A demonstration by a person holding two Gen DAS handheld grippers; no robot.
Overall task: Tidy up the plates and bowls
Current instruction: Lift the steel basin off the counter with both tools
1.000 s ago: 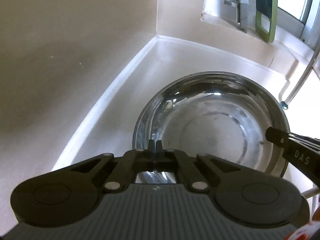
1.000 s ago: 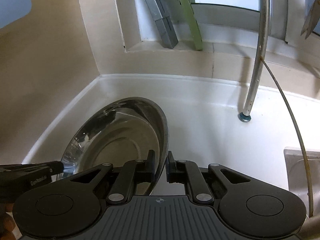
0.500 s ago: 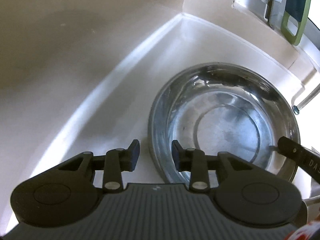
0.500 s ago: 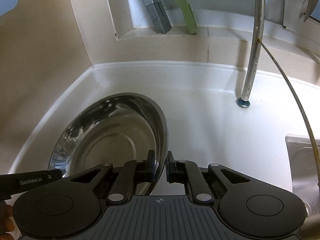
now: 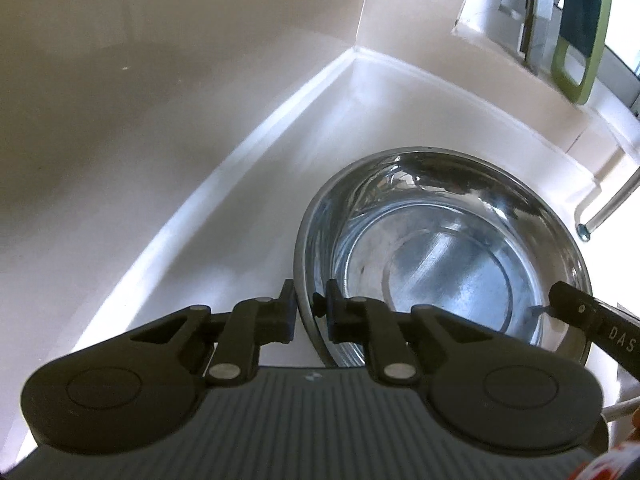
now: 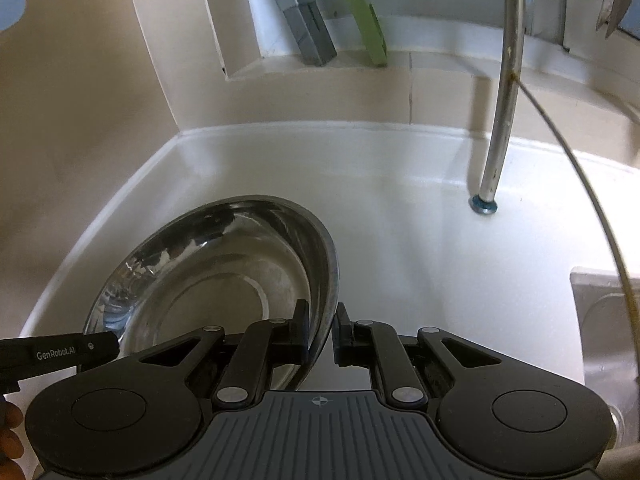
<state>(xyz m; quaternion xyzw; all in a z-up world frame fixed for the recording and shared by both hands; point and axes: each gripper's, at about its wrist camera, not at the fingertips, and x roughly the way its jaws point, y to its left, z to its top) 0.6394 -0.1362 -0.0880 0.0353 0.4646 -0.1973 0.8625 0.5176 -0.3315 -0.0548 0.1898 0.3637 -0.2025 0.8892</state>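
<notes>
A large steel bowl (image 5: 444, 256) sits on the white counter near the wall corner; it also shows in the right wrist view (image 6: 216, 276). My left gripper (image 5: 308, 312) straddles the bowl's near left rim, one finger outside and one inside, close around it. My right gripper (image 6: 322, 332) straddles the bowl's right rim in the same way, fingers close on it. Each gripper's tip shows at the edge of the other's view.
Beige walls meet in a corner (image 5: 356, 44) behind the bowl. A steel faucet pipe (image 6: 500, 120) rises from the counter at right. A sink edge (image 6: 600, 320) lies at far right. A green-framed grater (image 5: 580, 28) and grey tools (image 6: 304, 20) lean on the window sill.
My left gripper opened off the bowl's rim, then narrowed around it again, and the view shifted. My right gripper stayed on the right rim, and the bowl settled lower.
</notes>
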